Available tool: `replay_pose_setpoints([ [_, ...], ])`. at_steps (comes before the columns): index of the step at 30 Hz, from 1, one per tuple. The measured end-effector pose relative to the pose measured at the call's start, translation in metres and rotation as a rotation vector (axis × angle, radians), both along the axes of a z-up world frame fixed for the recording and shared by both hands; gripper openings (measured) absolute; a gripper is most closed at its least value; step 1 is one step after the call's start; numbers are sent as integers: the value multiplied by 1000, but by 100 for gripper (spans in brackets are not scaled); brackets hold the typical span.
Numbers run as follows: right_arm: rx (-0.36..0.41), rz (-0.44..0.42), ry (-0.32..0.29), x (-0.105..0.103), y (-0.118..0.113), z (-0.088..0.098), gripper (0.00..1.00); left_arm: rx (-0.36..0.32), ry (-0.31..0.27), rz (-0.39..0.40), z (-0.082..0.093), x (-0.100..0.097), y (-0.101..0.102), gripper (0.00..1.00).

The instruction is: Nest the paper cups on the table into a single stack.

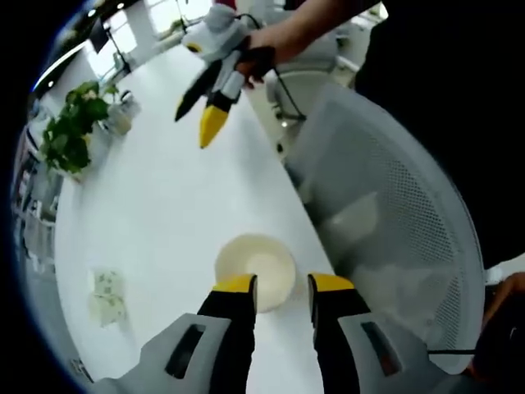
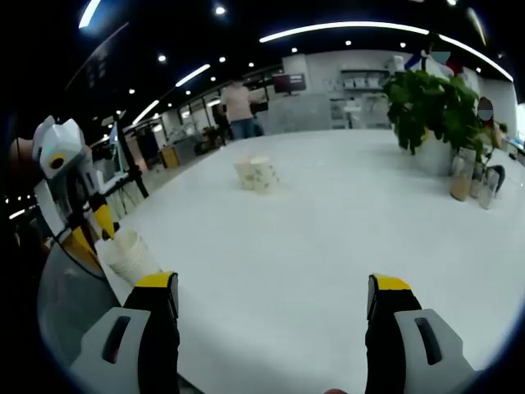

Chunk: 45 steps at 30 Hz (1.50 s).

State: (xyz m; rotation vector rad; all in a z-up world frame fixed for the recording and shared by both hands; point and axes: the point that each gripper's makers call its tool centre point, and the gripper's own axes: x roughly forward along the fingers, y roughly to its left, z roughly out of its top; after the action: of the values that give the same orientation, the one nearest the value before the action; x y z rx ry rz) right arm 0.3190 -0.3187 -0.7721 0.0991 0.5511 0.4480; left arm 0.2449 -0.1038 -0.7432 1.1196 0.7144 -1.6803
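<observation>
A cream paper cup [image 1: 261,261], open side up, stands close to the table's near edge right under my left gripper [image 1: 283,286]. The jaws are a little apart and straddle its right rim; I see no pinch on it. In the right gripper view it looks like a short nested stack [image 2: 128,258] with the left gripper [image 2: 92,234] just beside it. Two patterned cups [image 1: 107,295] [image 2: 257,174] lie on their sides farther out on the white table [image 1: 164,197]. My right gripper [image 2: 271,295] [image 1: 195,125] hangs wide open over bare table, holding nothing.
A leafy potted plant [image 2: 431,107] [image 1: 70,131] and small jars [image 2: 463,176] stand at the table's far side. A white mesh chair [image 1: 385,205] sits against the near edge. A person [image 2: 238,107] stands in the background. A hand [image 1: 271,41] holds the right gripper.
</observation>
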Motion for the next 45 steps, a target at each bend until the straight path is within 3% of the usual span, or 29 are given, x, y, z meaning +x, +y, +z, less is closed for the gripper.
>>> replay_pose_setpoints([
  [14,-4,11,-2,2,5,4,94,-91,54,95,14,-3,-1,27],
  [21,-10,14,1,3,5,5,94,-164,55,176,27,12,-2,29],
  [26,-13,11,-4,6,4,10,94,-257,67,231,39,20,-6,30],
  [30,-15,15,-5,8,7,12,94,-273,55,249,42,23,0,34],
  [45,-20,16,-4,7,7,14,94,-556,117,546,72,51,4,45],
])
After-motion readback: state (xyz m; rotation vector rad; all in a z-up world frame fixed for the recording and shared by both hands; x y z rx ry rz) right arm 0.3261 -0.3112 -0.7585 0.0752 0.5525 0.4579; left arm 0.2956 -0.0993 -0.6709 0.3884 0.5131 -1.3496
